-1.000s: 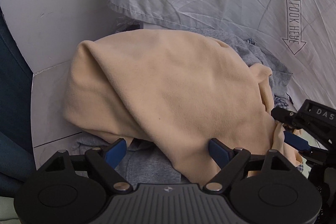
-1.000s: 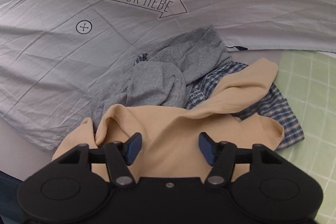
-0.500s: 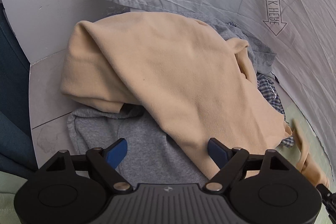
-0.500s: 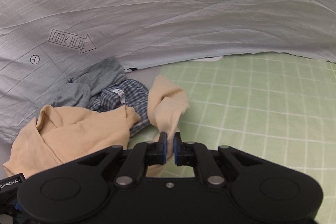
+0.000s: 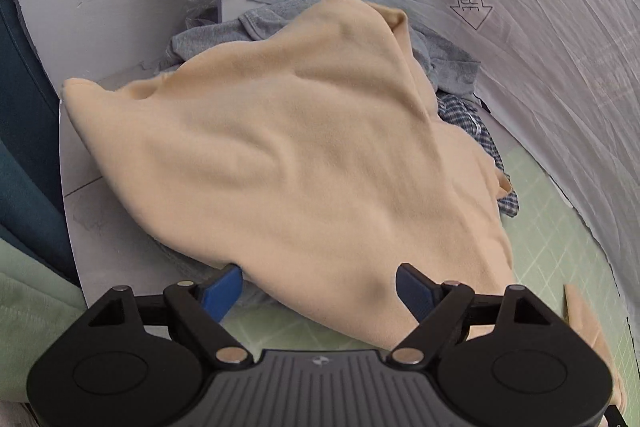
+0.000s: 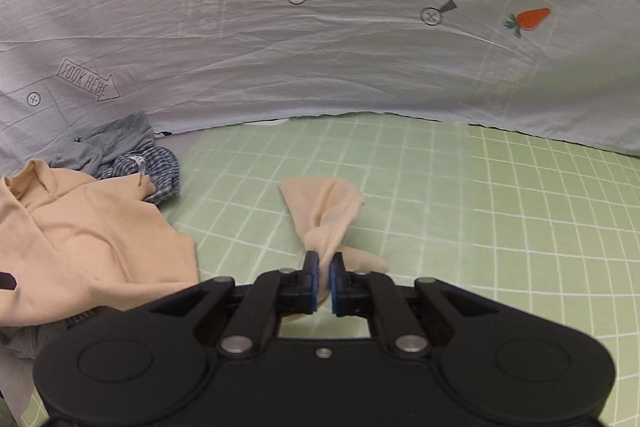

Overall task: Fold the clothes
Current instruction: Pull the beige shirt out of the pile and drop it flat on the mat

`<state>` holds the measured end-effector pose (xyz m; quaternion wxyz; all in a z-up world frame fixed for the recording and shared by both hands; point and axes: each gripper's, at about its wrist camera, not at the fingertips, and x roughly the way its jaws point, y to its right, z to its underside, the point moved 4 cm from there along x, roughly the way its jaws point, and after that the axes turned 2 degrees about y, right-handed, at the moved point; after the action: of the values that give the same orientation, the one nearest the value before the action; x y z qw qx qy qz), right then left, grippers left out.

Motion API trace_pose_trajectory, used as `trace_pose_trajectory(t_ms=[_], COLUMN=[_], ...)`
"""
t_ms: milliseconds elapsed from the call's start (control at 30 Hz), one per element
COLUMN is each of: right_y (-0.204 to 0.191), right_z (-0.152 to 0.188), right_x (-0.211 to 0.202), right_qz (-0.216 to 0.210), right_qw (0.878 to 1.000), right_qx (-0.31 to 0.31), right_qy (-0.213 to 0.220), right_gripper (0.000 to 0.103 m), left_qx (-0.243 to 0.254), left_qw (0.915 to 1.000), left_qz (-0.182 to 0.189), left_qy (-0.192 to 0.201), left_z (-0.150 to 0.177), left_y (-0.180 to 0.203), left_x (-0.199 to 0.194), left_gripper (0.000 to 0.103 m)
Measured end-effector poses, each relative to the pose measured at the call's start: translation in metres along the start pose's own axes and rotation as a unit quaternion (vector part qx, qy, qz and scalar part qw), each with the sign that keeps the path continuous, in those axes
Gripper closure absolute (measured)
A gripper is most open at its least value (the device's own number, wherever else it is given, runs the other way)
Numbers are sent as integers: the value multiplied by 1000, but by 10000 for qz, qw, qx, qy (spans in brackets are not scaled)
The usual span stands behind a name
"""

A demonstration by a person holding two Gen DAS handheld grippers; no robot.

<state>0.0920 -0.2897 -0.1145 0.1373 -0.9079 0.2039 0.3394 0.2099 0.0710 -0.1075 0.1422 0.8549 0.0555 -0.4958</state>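
Observation:
A beige garment [image 5: 304,155] lies stretched over a heap of clothes, its body [image 6: 80,243] at the left of the right wrist view. One end of it [image 6: 328,211] is pulled out over the green checked mat [image 6: 460,211], pinched between the blue pads of my right gripper [image 6: 324,281], which is shut on it. My left gripper [image 5: 320,285] hovers over the near edge of the beige cloth with its jaws wide open; the fabric lies below and between the fingertips, untouched by the pads.
Under the beige garment lie a grey garment [image 5: 448,63] and a blue checked one [image 6: 156,171]. A pale printed sheet [image 6: 320,47] with arrows and carrots covers the back. White board [image 5: 92,7] and dark blue cloth [image 5: 24,147] are at the left.
My right gripper shut on an end of the beige garment and dragged it right over the green mat. The beige cloth stretched out, and my left gripper shifted along it, still open.

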Motion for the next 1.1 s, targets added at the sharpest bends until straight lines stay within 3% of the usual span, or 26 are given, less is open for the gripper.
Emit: trace_pose_trajectory(t_ms=[367,633,800,900,1100], right_y=[116,255,364,436,522], right_z=[14,10,13,18,61], right_x=[-40,-63,-76,-88,-108], right_qz=[720,1376,2023,2609,3306], right_qw=[9966,9865,9717,9537,9215], right_qx=[139,588,931,1247,2015], right_qy=[379,659,793,833,295], right_gripper=[97,97,97,97,92], left_qx=[643,893,919,1150,1823], left_qw=[9978,9959,9950,9921,9805], left_qz=[145,157,155,197,415], left_qy=[-51,-73,-354,-461,-606], left_z=[95,172,222,245,272], left_y=[64,115,152,178,221], left_x=[-46,-88,-87,-86,-85], left_gripper=[19,19,19,19,19])
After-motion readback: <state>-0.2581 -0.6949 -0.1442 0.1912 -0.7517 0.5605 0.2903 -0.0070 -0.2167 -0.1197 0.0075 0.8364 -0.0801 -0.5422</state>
